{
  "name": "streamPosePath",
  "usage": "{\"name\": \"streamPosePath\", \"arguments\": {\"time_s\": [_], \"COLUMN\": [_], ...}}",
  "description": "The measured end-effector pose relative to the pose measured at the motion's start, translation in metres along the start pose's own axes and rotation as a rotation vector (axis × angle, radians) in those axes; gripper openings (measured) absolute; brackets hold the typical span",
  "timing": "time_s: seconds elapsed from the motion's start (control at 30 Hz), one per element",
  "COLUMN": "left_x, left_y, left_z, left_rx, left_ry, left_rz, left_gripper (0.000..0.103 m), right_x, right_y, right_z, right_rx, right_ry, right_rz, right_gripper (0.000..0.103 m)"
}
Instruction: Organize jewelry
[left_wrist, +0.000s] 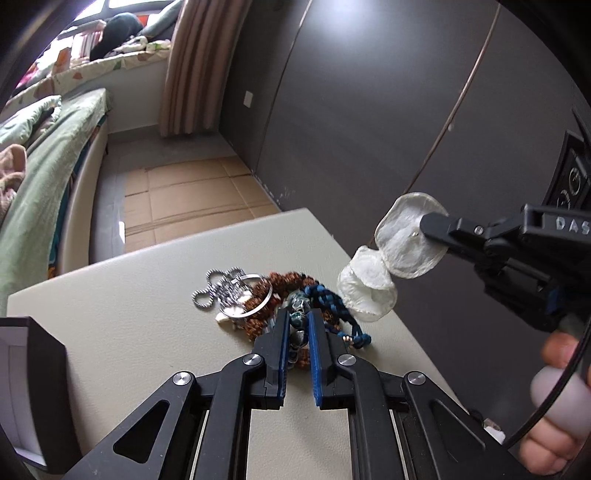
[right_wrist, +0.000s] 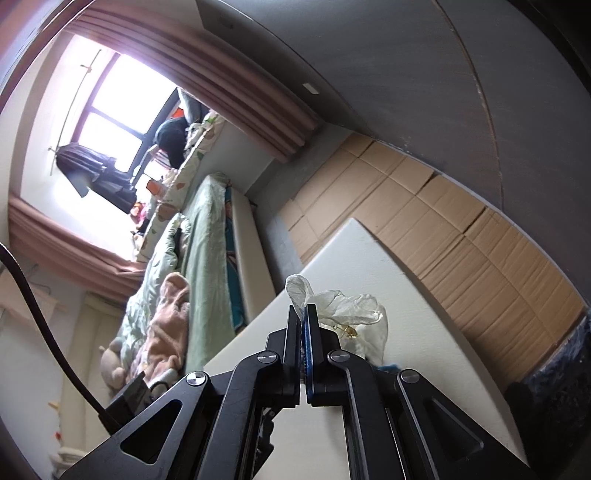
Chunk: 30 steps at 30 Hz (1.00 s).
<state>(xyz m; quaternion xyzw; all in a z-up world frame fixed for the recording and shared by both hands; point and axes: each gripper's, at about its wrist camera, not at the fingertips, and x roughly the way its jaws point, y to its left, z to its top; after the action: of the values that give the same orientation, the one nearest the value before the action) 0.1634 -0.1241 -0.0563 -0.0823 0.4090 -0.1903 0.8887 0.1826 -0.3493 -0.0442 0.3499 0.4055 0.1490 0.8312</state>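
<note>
A heap of jewelry (left_wrist: 258, 299) lies on the pale table (left_wrist: 129, 332): a silver chain, a silver bangle, brown bead strings, a blue braided cord (left_wrist: 328, 295) and a dark teal bead bracelet (left_wrist: 299, 321). My left gripper (left_wrist: 298, 317) has its jaws closed in on the teal bead bracelet. My right gripper (right_wrist: 303, 314) is shut on a white translucent pouch (right_wrist: 343, 310), held above the table's right edge; it also shows in the left wrist view (left_wrist: 406, 236).
A dark box with a white lining (left_wrist: 26, 387) stands at the table's near left. Beyond the table are cardboard sheets on the floor (left_wrist: 192, 199), a bed with green bedding (left_wrist: 44, 177) and a dark wardrobe wall (left_wrist: 369, 110).
</note>
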Motion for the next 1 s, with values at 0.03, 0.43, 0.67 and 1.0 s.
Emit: {"name": "streamPosePath", "arguments": {"time_s": [0.03,0.43,0.67,1.0], "left_x": [-0.005,-0.067,-0.102,-0.141], "left_y": [0.002,0.046,0.077,0.127], "left_z": [0.001,0.006,-0.001,-0.013], "left_rx": [-0.005,-0.081,-0.119,-0.209], "left_ry": [-0.011,-0.108,-0.161,-0.203], "left_rz": [-0.001,0.023,0.081,0.16], "left_gripper": [0.01,0.01,0.01,0.01], "right_x": [0.001,0.025,0.047,0.077], "right_y": [0.004,0.057,0.091,0.139], "right_z": [-0.002,-0.024,-0.048,-0.088], "right_rx": [-0.009,-0.099,-0.153,-0.253], "right_ry": [-0.004,0.028,0.086,0.165], "right_rz": [0.01,0.158,0.267,0.384], "right_gripper": [0.003,0.003,0.003,0.003]}}
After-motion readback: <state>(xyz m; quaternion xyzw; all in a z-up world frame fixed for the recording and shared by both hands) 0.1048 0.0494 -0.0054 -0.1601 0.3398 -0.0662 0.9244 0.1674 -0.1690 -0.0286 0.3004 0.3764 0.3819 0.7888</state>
